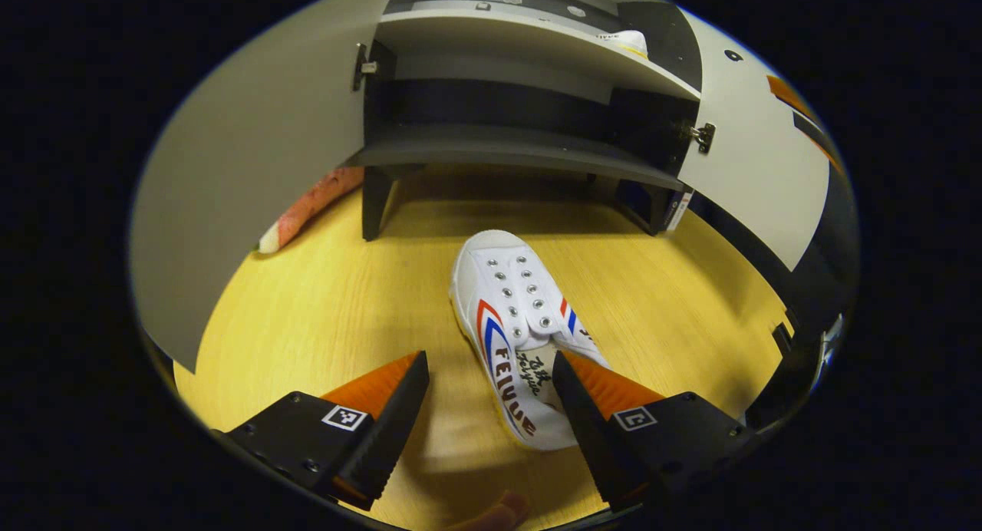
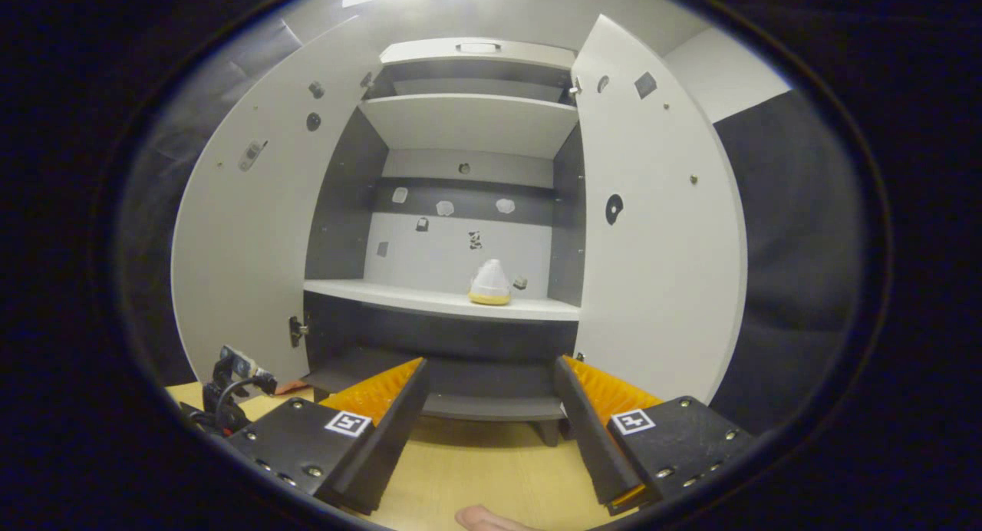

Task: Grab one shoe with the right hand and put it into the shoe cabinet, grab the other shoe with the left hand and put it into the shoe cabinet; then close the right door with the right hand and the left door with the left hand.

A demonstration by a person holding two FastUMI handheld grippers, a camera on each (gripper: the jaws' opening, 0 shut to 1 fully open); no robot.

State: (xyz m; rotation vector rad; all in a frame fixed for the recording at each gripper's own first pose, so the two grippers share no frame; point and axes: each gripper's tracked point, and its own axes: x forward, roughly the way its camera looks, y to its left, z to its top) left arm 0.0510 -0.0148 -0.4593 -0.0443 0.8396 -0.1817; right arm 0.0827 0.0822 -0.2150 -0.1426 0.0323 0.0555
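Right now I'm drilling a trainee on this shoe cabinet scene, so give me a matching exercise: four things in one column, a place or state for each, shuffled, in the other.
Things:
1. white shoe with red and blue stripes
2. second shoe
3. cabinet doors
4. left claw

Places or states:
A. swung open
B. on a shelf inside the shoe cabinet
C. on the wooden floor in front of the cabinet
D. open, held over the shoe's heel end, not gripping

Pairs: 1-C, 2-B, 3-A, 4-D
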